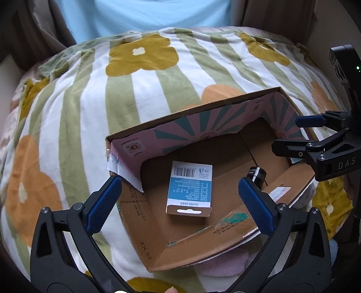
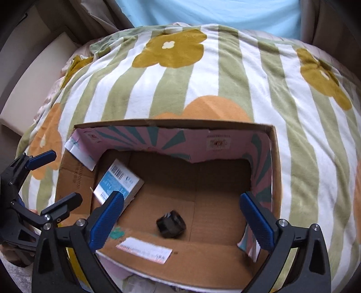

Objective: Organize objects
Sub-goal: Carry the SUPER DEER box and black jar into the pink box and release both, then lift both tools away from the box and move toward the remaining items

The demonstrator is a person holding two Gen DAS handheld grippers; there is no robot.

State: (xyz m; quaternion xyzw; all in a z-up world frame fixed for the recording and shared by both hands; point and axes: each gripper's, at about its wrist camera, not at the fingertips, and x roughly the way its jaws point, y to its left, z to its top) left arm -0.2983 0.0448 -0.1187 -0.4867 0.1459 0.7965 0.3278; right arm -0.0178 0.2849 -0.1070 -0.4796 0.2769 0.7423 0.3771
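Observation:
An open cardboard box (image 1: pixel 135 216) (image 2: pixel 276 157) lies on a flowered blanket. Inside it lie a white and blue packet (image 1: pixel 190 188) (image 2: pixel 117 180) and a small black cylindrical object (image 1: pixel 257 174) (image 2: pixel 171 224). My left gripper (image 1: pixel 180 202) is open and empty, hovering above the box's near left side. My right gripper (image 2: pixel 181 216) is open and empty, hovering above the box's near edge with the black object below and between its fingers. The right gripper also shows in the left wrist view (image 1: pixel 293 135), and the left gripper in the right wrist view (image 2: pixel 56 178).
The striped blanket with yellow and orange flowers (image 1: pixel 135 90) (image 2: pixel 203 78) covers a rounded cushion. A person in a light blue shirt (image 1: pixel 146 15) (image 2: pixel 214 11) sits behind it. A beige ledge (image 2: pixel 33 85) runs along the left.

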